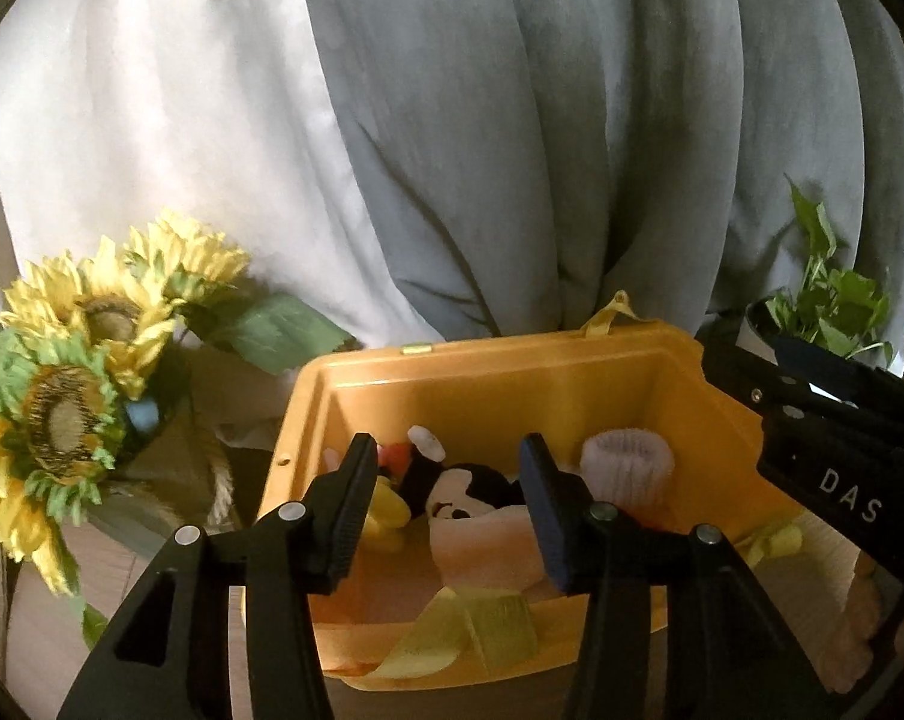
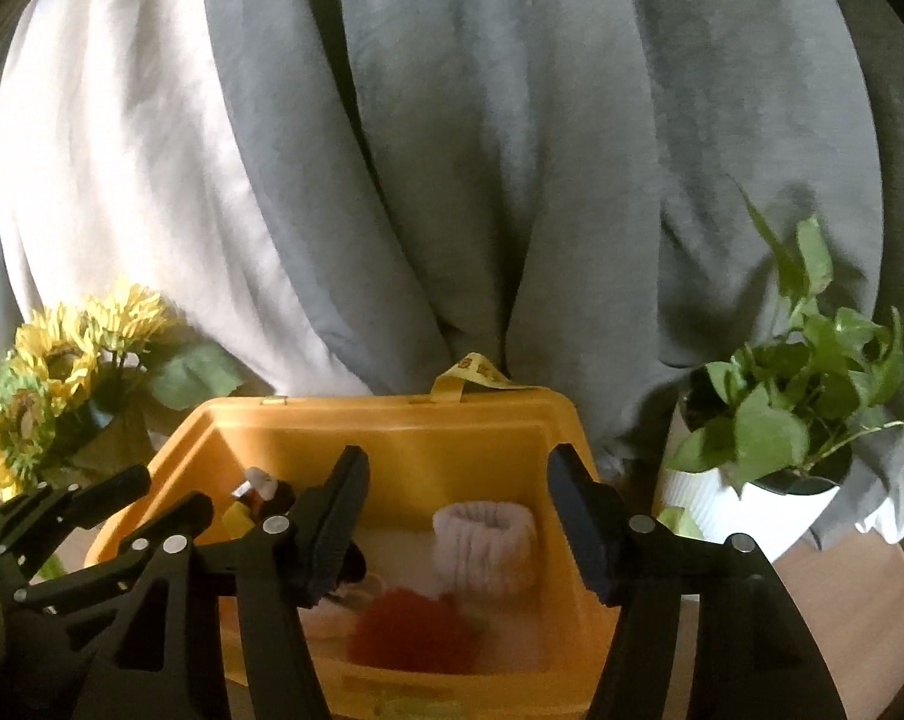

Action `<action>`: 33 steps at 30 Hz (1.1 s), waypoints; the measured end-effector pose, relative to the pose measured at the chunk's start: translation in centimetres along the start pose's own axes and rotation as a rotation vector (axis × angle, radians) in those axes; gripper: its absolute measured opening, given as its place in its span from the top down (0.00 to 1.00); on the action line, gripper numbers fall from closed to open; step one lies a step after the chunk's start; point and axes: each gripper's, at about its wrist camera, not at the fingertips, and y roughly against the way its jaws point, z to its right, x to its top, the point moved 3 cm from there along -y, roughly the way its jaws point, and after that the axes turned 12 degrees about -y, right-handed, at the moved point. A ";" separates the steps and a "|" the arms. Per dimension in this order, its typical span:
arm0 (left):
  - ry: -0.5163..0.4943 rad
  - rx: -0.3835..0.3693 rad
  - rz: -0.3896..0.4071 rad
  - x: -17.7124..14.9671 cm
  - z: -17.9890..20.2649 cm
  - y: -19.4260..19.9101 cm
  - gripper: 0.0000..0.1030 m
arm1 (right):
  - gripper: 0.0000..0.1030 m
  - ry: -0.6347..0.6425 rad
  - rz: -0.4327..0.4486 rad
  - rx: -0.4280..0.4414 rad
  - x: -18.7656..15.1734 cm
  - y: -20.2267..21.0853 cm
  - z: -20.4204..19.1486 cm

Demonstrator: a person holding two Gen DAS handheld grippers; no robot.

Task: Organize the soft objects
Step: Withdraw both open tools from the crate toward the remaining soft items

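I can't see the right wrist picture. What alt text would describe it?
An open black two-finger claw hovers empty over an open orange plastic box holding a rolled pale knit sock, a fuzzy red ball and a partly hidden plush toy. Grey curtains hang behind, yellow sunflowers left, a potted green plant right.

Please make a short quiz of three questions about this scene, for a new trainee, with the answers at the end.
1. True or false: the left gripper holds the mouse plush toy.
2. Which soft thing lies in the yellow bin? A) a rolled pale sock B) a blue towel C) a green cap
3. Fill in: to the right of the bin stands a potted plant in a ___ pot.

Key:
1. False: its jaws stand open above the bin, and nothing is pressed between them.
2. A: the rolled pale sock.
3. White.
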 end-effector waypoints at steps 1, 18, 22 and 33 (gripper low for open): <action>0.002 0.002 0.006 0.1 0.0 0.3 0.54 | 0.39 -0.003 0.004 -0.001 0.0 0.3 0.1; -0.016 0.007 0.114 0.1 0.1 7.8 0.52 | 0.39 -0.072 0.061 -0.057 -1.0 7.4 0.7; -0.024 0.000 0.124 -0.2 0.2 9.2 0.52 | 0.39 -0.074 0.080 -0.073 -1.3 9.3 0.4; -0.052 -0.030 0.131 -2.4 0.8 12.7 0.50 | 0.34 -0.106 0.107 -0.122 -3.4 13.6 0.4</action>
